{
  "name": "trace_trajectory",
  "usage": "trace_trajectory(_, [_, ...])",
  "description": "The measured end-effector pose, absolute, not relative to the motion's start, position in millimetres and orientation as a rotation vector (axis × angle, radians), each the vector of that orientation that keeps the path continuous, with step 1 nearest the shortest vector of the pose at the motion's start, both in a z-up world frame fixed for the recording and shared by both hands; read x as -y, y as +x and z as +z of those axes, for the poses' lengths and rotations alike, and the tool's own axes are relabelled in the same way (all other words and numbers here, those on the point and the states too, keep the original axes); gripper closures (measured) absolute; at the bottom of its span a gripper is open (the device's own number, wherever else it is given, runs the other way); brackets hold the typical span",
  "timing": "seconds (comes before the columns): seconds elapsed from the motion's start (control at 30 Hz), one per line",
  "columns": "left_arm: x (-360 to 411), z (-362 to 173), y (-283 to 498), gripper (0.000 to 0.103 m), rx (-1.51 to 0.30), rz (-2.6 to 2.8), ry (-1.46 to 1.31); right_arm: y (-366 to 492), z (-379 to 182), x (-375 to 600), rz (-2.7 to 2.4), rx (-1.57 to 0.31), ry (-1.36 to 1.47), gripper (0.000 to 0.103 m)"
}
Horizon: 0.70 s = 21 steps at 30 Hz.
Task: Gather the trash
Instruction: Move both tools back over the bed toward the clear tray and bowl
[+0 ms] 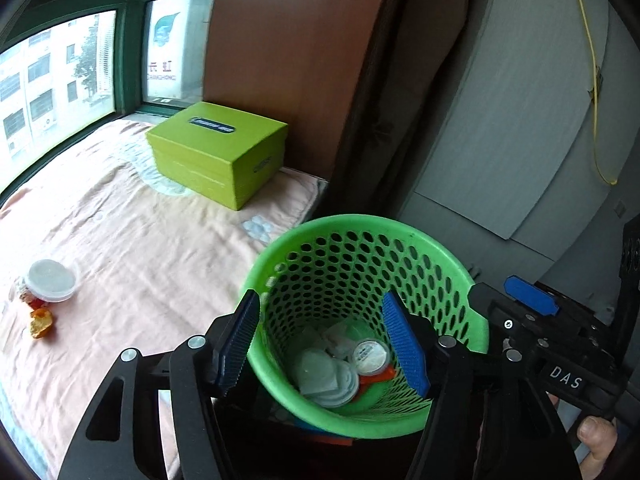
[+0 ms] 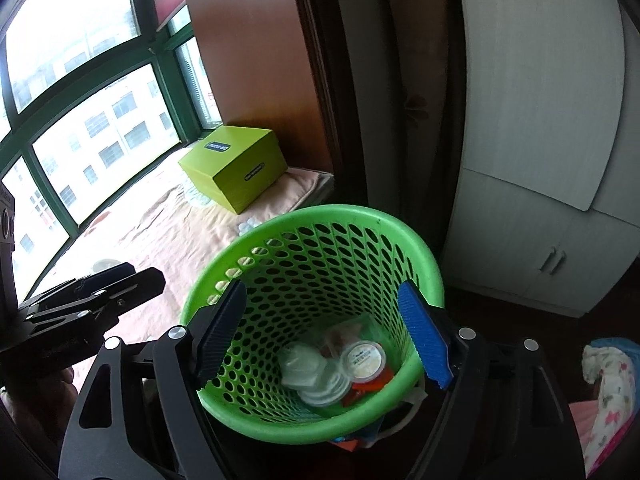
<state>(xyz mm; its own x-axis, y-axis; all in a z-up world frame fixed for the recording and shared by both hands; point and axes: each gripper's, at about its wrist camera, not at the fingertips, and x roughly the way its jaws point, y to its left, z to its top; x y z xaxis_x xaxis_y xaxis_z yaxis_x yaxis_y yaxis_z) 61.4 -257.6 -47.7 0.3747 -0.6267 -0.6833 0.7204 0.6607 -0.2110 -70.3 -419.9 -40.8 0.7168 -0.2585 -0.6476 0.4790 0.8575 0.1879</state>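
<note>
2 grippers, left [image 1: 324, 344] and right [image 2: 326, 334], we see spread and empty above the upright green basket [image 2: 424, 256], mouth upward, trash [image 2: 362, 360] at its bottom.

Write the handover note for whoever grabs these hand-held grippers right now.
Left hand-held gripper: open, empty, above the green basket.
Right hand-held gripper: open, empty, over the same basket.
Done: several lids, a small sealed cup and orange scraps lie in the basket bottom.
Left: on the pink bedspread, a round plastic container with red bits beside it and an orange peel still need collecting. The green box by the window does not look like trash.
</note>
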Motion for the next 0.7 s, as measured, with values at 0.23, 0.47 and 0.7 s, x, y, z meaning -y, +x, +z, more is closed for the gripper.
trace_trajectory(0.23, [219.5,-41.6,75.0,0.041,-0.796,-0.763,0.117,-49.2,-38.0,397.2,-0.344,-0.660,0.329,0.023])
trace_trajectory(0.47, [166.7,-40.9,99.6,0.041,-0.797,-0.633,0.055,-16.9,-32.8,367.4,-0.250,-0.668,0.297,0.018])
trace_trajectory(0.7, [108.0,-46.5,123.1,0.041,-0.806,-0.508,-0.009,25.5,-32.3,331.3,-0.146,-0.691,0.256,0.017])
